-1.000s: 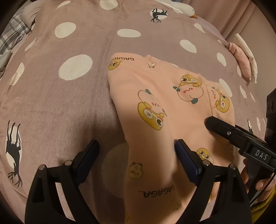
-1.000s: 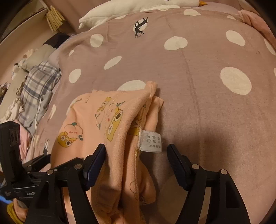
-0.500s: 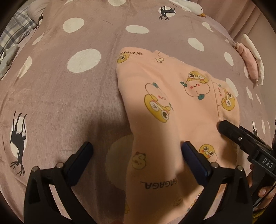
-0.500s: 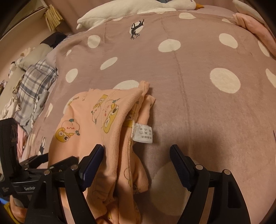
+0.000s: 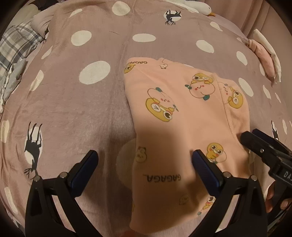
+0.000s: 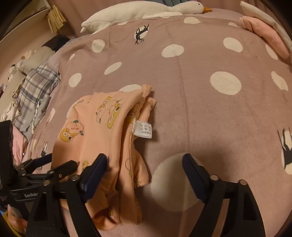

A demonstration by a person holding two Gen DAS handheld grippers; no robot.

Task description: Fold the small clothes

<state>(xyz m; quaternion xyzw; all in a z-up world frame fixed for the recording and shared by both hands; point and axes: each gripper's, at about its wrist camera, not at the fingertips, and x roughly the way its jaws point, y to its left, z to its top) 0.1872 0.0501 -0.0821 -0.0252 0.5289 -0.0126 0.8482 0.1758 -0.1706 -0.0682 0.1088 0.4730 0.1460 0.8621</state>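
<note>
So the count: one peach garment [image 5: 182, 127] with one white tag [image 6: 142, 129], one dotted blanket [image 5: 73, 109], one plush goose [image 6: 142, 9], one plaid cloth [image 6: 34, 91], one pink folded pile [image 6: 266, 36], and two grippers, left [image 5: 144, 164] and right [image 6: 144, 167].

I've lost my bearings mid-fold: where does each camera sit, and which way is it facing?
Left wrist: on the left gripper, angled down at the folded peach cartoon-print garment on the mauve polka-dot blanket; its open fingers show, plus the right gripper and fingertips of a hand lower right.
Right wrist: on the right gripper, fingers opening, over the garment's right edge and white care label; the left gripper shows at left.
Shared: garment, blanket, white goose plush.
</note>
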